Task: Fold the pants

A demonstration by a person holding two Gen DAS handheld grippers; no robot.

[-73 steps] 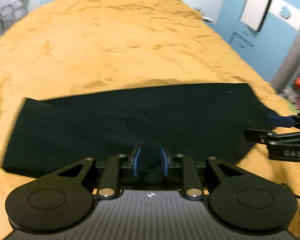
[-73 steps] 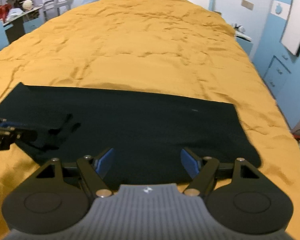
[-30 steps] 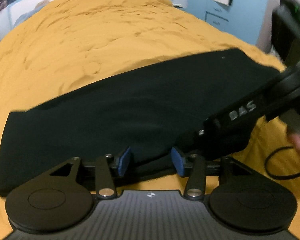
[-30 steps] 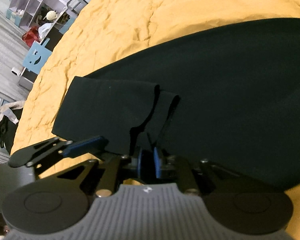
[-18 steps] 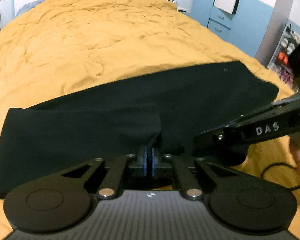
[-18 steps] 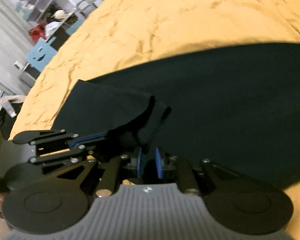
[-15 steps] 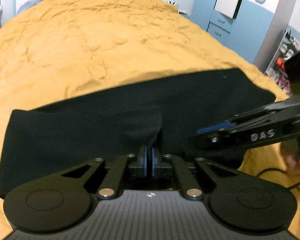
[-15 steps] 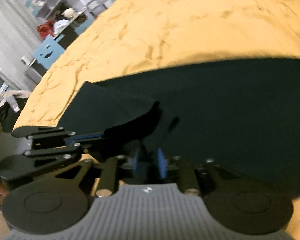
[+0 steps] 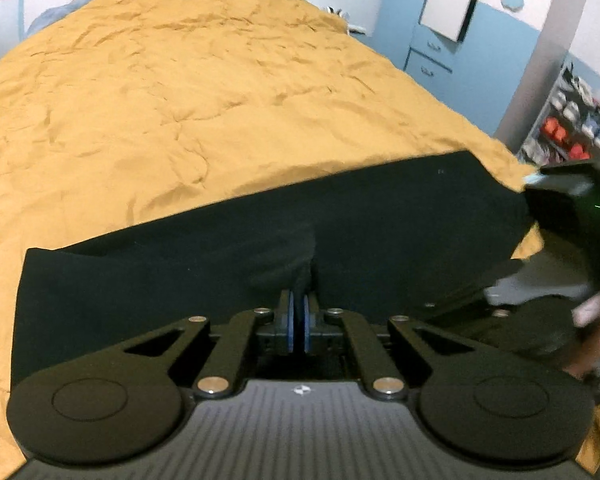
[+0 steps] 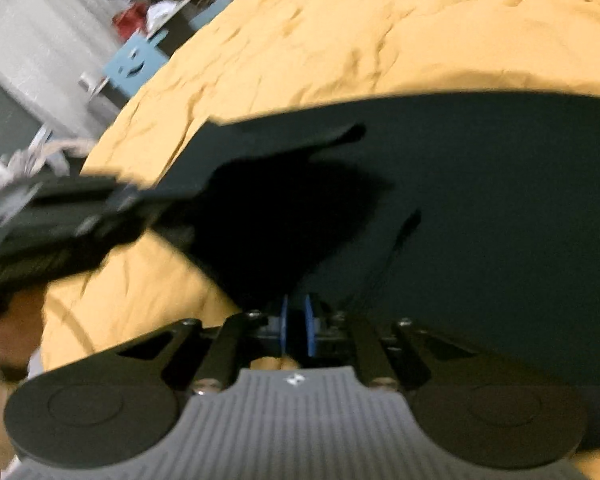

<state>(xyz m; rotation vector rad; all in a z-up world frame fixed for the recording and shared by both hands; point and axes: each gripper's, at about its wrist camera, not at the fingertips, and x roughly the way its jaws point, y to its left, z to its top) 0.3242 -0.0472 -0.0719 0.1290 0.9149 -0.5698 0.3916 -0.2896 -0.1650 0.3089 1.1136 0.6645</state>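
Observation:
Black pants (image 9: pixel 380 216) lie flat in a long band across an orange bedspread (image 9: pixel 180 80). My left gripper (image 9: pixel 299 320) is shut on the near edge of the pants, a small ridge of cloth rising from its pads. My right gripper (image 10: pixel 296 322) is shut on the pants (image 10: pixel 500 200) too and has lifted the near edge, so a flap hangs over the bedspread (image 10: pixel 380 20) and casts a dark shadow. The right gripper's body shows blurred at the right of the left wrist view (image 9: pixel 560 280). The left gripper's body shows blurred at the left of the right wrist view (image 10: pixel 52 220).
Blue cabinets (image 9: pixel 432 60) and a shelf with red items (image 9: pixel 568 128) stand past the bed's right side. A blue smiley chair (image 10: pixel 134 64) and cluttered shelves (image 10: pixel 160 0) stand past its left side.
Both grippers closed on the near edge of the pants. The right gripper has since lifted its part of the edge, and the flap now hangs higher. The left gripper stays shut on its fold.

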